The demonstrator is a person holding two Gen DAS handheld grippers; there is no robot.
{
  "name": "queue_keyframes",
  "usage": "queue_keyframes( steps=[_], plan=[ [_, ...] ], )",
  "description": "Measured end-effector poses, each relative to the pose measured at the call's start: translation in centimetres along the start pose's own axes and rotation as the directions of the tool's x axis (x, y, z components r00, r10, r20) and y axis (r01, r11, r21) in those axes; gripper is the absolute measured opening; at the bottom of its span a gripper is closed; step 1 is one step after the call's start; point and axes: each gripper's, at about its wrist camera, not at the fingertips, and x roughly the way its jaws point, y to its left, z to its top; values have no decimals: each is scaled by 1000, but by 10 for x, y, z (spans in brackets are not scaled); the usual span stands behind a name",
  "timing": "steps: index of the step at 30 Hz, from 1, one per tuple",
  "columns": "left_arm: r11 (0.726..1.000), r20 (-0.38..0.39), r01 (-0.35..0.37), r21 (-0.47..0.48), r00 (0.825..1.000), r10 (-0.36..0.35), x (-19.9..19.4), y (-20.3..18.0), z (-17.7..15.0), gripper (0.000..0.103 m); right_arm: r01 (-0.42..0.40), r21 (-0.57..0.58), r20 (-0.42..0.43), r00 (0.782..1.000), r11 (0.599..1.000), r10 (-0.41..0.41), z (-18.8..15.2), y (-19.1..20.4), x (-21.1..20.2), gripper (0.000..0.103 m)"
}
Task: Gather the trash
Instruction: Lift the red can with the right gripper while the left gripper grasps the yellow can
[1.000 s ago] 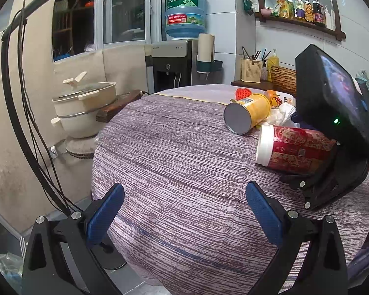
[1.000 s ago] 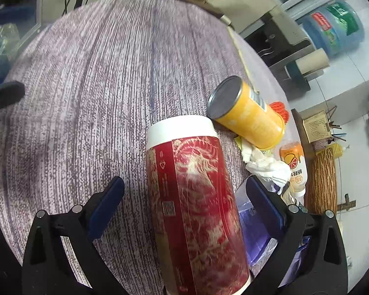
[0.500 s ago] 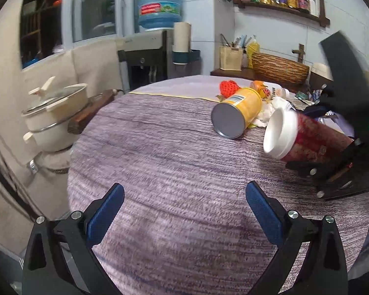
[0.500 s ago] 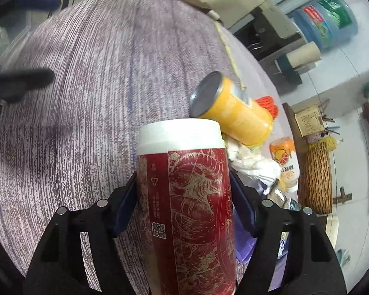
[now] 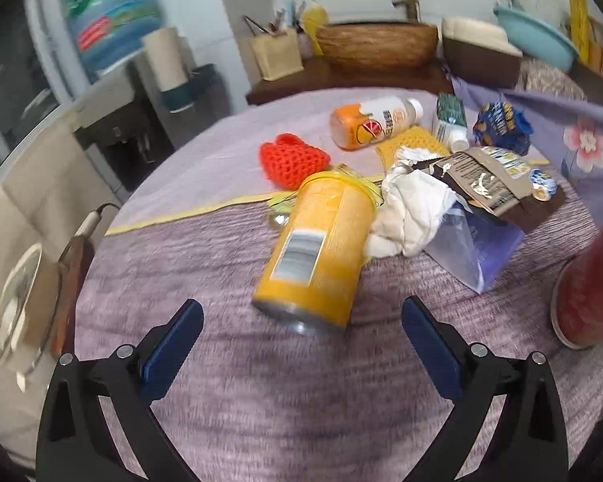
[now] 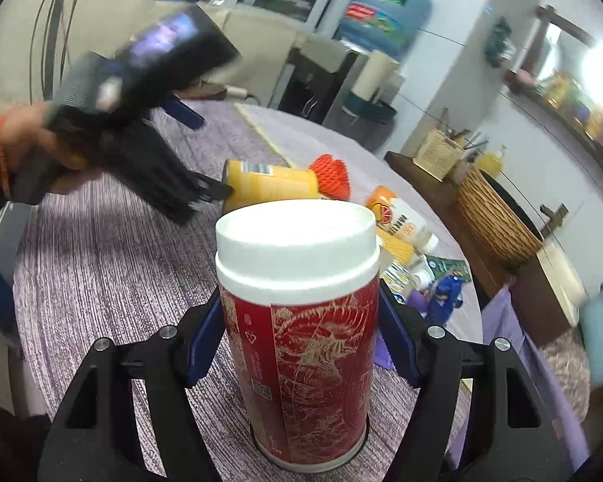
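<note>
Now the left tongs (image 5: 297, 323) are wide open with nothing in them, and the yellow can (image 5: 317, 249) lies on its side on the purple tabletop (image 5: 261, 401) right in front of them, close to the far edge. Next to the can, further right, sit a white crumpled tissue (image 5: 412, 211), a torn snack bag (image 5: 482, 178) and an orange bottle (image 5: 372, 124). Over on the right, the right tongs (image 6: 301, 341) squeeze the red can (image 6: 305, 345) with a white lid, holding it upright by the tabletop's right edge.
</note>
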Motion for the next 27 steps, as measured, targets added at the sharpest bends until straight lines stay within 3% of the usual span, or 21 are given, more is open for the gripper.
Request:
queue_keyframes(
  steps=[8,11,13,15,21,27],
  plan=[
    [979,-149,-88,183,982,116,74,-21,47,95,18,133,62,998,991,-27,-27,-20,-24,70],
    [972,-168,-92,217,977,130,83,-24,51,85,15,165,75,997,986,-28,-32,-27,-25,70],
    [968,-168,-104,228,975,144,83,-25,49,71,13,169,83,996,986,-28,-34,-25,-29,70],
    [964,-155,-122,234,975,161,81,-26,46,68,13,177,94,995,984,-30,-36,-25,-29,70],
    [972,-79,-162,173,981,177,56,-22,37,67,7,225,122,992,974,-35,-44,-32,-34,70],
    [990,53,-139,-34,989,140,-1,-7,15,66,-16,309,147,989,951,-31,-59,-48,-42,70]
  ],
)
